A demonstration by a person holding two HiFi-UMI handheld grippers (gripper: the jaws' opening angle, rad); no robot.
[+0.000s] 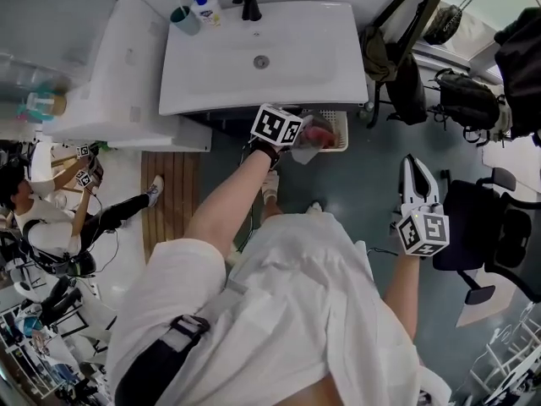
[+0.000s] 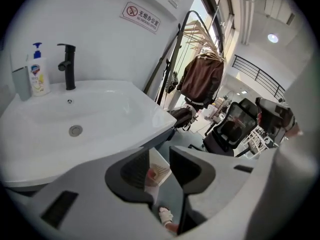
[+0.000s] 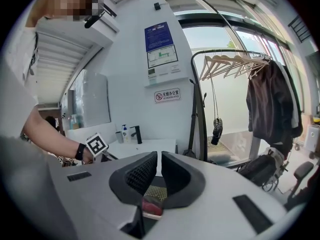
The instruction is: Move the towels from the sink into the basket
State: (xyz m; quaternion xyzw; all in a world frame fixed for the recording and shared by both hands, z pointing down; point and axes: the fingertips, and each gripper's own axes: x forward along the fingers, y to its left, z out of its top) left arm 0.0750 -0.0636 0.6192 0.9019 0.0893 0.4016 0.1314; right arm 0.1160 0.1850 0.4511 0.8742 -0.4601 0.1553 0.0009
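The white sink (image 1: 211,83) is empty of towels in the head view and in the left gripper view (image 2: 100,114). A white perforated basket (image 1: 340,134) stands on the floor under the sink's front right corner, with a pink-red towel (image 1: 318,132) in it. My left gripper (image 1: 308,142) hovers right over the basket, jaws apart and nothing between them; through the gap (image 2: 160,161) I see the basket (image 2: 161,170) and the towel (image 2: 150,174). My right gripper (image 1: 412,166) hangs to the right, above the floor, shut and empty (image 3: 159,166), facing the basket (image 3: 157,193).
A black faucet (image 1: 247,0), a soap bottle (image 1: 205,7) and a cup (image 1: 185,19) stand at the sink's back. A white cabinet (image 1: 118,66) is at the left, a wooden mat (image 1: 173,184) below it. Bags (image 1: 397,66) and a black office chair (image 1: 482,227) crowd the right.
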